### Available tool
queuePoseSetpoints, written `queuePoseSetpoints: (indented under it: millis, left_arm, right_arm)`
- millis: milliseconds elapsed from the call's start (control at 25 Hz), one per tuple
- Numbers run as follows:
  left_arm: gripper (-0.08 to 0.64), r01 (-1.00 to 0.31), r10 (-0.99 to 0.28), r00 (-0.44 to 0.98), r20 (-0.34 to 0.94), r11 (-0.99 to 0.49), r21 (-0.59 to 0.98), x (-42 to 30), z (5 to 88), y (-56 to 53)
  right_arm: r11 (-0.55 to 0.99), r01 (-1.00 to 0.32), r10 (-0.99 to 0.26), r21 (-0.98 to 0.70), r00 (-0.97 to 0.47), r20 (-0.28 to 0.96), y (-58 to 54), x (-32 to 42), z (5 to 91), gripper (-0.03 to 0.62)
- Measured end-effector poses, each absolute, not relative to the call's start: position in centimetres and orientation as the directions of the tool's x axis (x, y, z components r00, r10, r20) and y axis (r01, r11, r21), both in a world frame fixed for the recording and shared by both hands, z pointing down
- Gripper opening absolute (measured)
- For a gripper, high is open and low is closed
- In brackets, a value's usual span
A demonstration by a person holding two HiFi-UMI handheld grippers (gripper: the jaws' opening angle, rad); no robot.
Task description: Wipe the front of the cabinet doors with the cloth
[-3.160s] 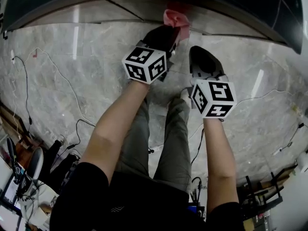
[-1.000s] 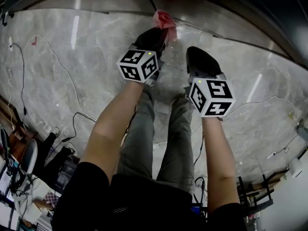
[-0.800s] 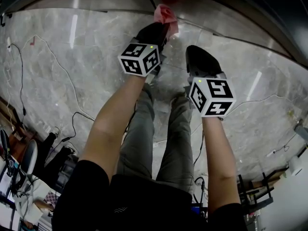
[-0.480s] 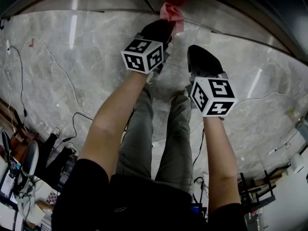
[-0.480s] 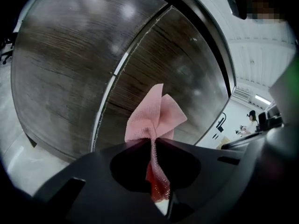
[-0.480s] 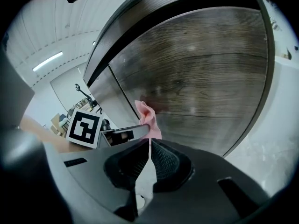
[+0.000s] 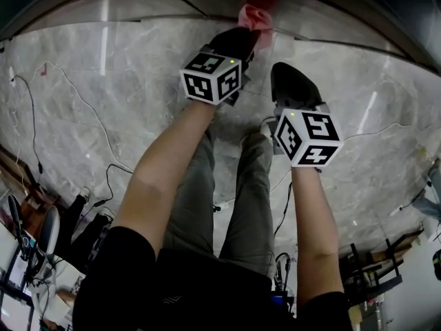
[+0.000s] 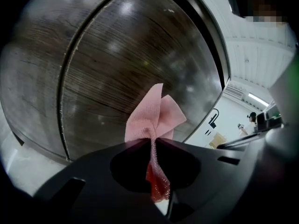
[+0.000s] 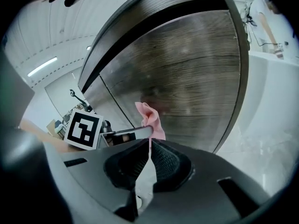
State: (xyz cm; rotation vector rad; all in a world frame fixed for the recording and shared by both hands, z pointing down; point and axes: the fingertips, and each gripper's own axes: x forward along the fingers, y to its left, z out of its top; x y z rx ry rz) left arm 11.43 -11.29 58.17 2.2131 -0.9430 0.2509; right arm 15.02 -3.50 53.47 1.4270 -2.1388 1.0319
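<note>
The left gripper (image 8: 152,143) pinches the pink cloth (image 8: 154,115), held up to the dark cabinet door (image 8: 117,64) on the far side. It has slid slightly right since a second ago, so wiping seems under way. The right gripper (image 9: 149,146), pressed together and empty, hangs just right.

The pink cloth (image 8: 152,118), bunched and pinched in the left gripper (image 8: 152,143), fans out close before the dark wood-grain cabinet doors (image 8: 117,64), right of their seam.
</note>
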Motion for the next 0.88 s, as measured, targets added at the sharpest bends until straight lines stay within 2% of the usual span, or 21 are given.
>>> queuePoseSetpoints:
  millis: [640, 880]
  left_arm:
    - [0.032, -0.596, -0.422, 0.802, 0.422, -0.612, 0.52, 21.2, 57.7, -8.6]
    - [0.032, -0.516, -0.341, 0.85, 0.401, -0.694, 0.503, 24.1, 56.8, -6.7]
  right_arm:
    - [0.139, -0.915, -0.665, -0.378, -0.369, 0.649, -1.2, 22.2, 54.0, 0.04]
    - [0.118, -0.918, -0.675, -0.378, -0.353, 0.648, -0.5, 23.9, 53.8, 0.04]
